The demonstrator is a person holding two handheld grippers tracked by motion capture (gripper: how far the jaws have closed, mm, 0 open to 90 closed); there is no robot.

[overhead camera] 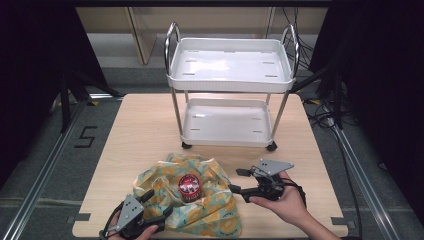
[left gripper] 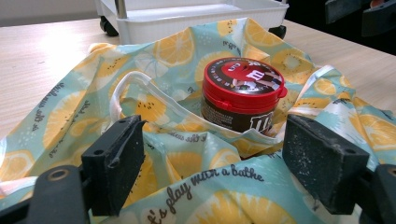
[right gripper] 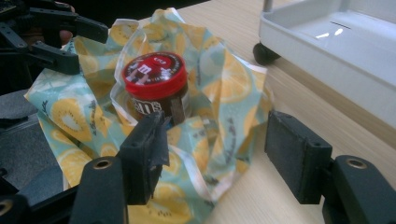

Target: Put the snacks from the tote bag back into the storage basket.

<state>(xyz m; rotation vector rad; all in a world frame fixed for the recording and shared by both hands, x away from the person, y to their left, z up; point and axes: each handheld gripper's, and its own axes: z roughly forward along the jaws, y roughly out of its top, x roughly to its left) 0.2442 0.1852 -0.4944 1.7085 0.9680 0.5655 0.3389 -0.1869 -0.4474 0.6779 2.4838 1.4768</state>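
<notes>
From above, your left gripper [overhead camera: 156, 209] rests on the lemon-print bag [overhead camera: 190, 200], with the red-lidded M&M's jar [overhead camera: 189, 187] standing in its middle; your right gripper [overhead camera: 241, 180] hovers just beside the bag.

Left gripper view: jaws spread, pinching nothing, bag fabric between them.

Right gripper view: jaws apart and empty, white cart [right gripper: 327, 56] beyond.

A light wooden table [overhead camera: 140, 130] bears a white two-shelf trolley [overhead camera: 230, 80], over grey floor [overhead camera: 45, 150] between dark curtains [overhead camera: 30, 60].
</notes>
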